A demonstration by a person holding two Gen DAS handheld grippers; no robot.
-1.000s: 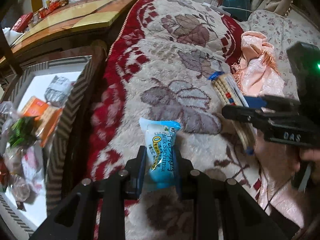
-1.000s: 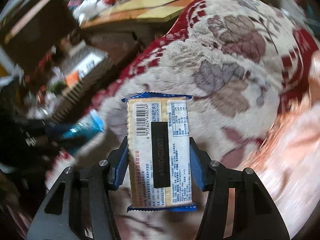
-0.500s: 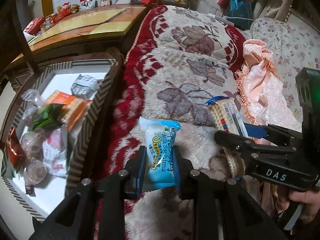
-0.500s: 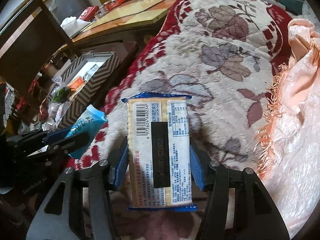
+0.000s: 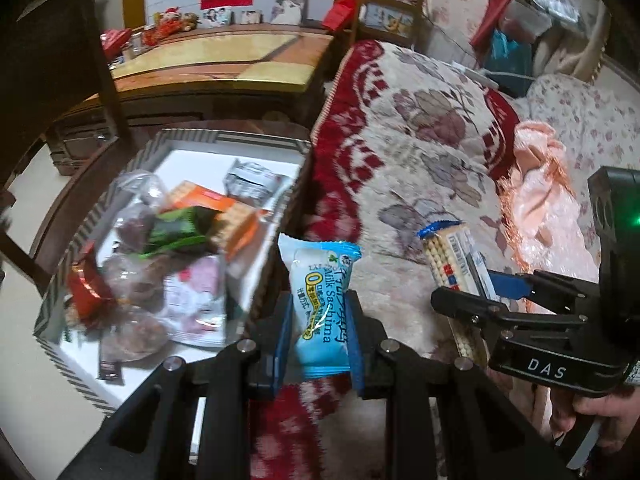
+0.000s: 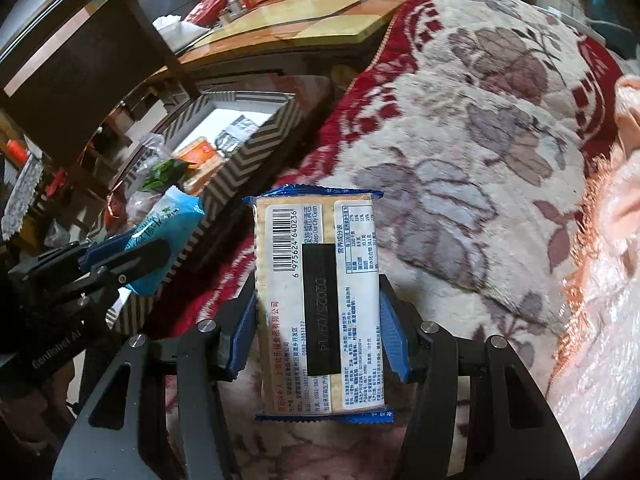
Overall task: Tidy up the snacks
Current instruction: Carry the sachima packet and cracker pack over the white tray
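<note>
The left gripper [image 5: 320,312], clamped on the upright blue snack packet [image 5: 322,304], sat nearer the striped box [image 5: 256,284] at its left, while the right gripper [image 6: 318,324] gripped the cracker pack [image 6: 320,304] farther off.

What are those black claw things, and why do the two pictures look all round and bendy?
They are grabbers that a person holds, one in each hand. Each carries a wide-eyed camera that bends the view. The left gripper, seen from its own camera, pinches a light blue snack packet. The right gripper, seen from its own camera, pinches a cracker pack. Under them lies a flowered blanket. Beside it stands a striped box with more snacks inside.
</note>
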